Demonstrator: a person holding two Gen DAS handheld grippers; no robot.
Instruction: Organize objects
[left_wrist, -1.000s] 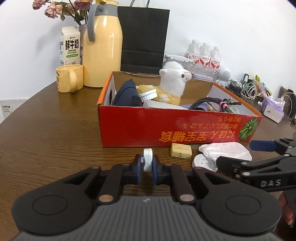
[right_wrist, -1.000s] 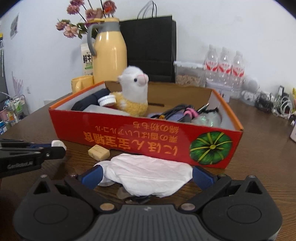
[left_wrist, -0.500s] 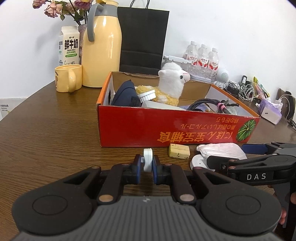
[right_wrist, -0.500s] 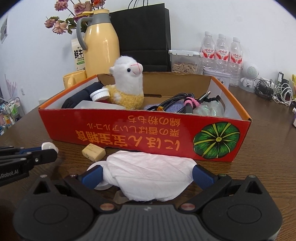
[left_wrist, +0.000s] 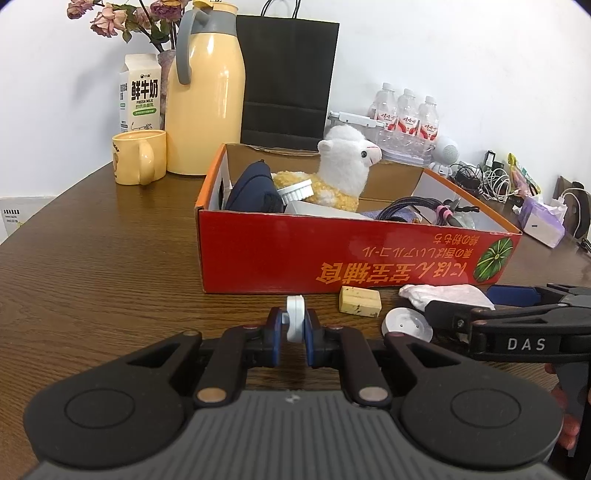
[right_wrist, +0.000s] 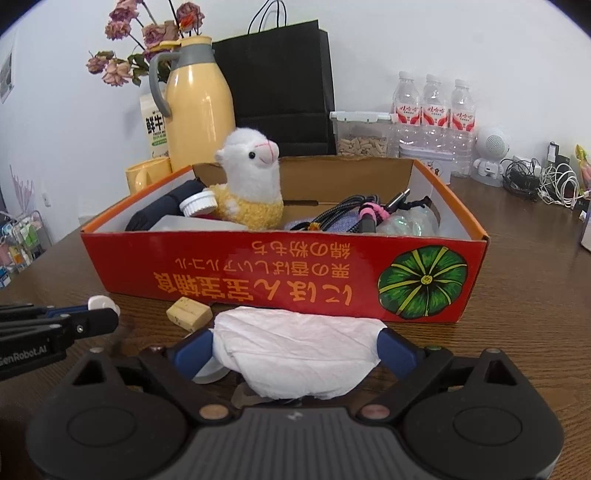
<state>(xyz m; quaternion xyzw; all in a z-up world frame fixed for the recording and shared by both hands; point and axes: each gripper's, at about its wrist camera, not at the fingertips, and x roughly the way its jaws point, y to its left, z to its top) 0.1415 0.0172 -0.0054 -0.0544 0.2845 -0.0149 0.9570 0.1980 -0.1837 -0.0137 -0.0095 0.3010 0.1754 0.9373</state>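
Observation:
A red cardboard box (left_wrist: 332, 254) (right_wrist: 258, 273) stands on the brown table and holds an alpaca plush (left_wrist: 343, 166) (right_wrist: 255, 184), a dark pouch, cables and other items. My left gripper (left_wrist: 294, 332) is shut on a small white disc-shaped object (left_wrist: 295, 321) in front of the box; the object also shows in the right wrist view (right_wrist: 101, 303). My right gripper (right_wrist: 295, 350) holds a crumpled white tissue (right_wrist: 295, 350) (left_wrist: 443, 295) between its blue fingers, just in front of the box. A yellow eraser block (left_wrist: 359, 301) (right_wrist: 188, 313) and a white round lid (left_wrist: 406, 325) lie on the table.
A yellow thermos (left_wrist: 205, 92), yellow mug (left_wrist: 138, 157), milk carton (left_wrist: 138, 96), flowers and a black paper bag (left_wrist: 288, 74) stand behind the box. Water bottles (right_wrist: 432, 110), a clear container, a small white figure, cables and a tissue pack (left_wrist: 541, 221) are at the right.
Both grippers have risen slightly and come a little nearer the box, each keeping its hold. The tissue has lifted with the right gripper.

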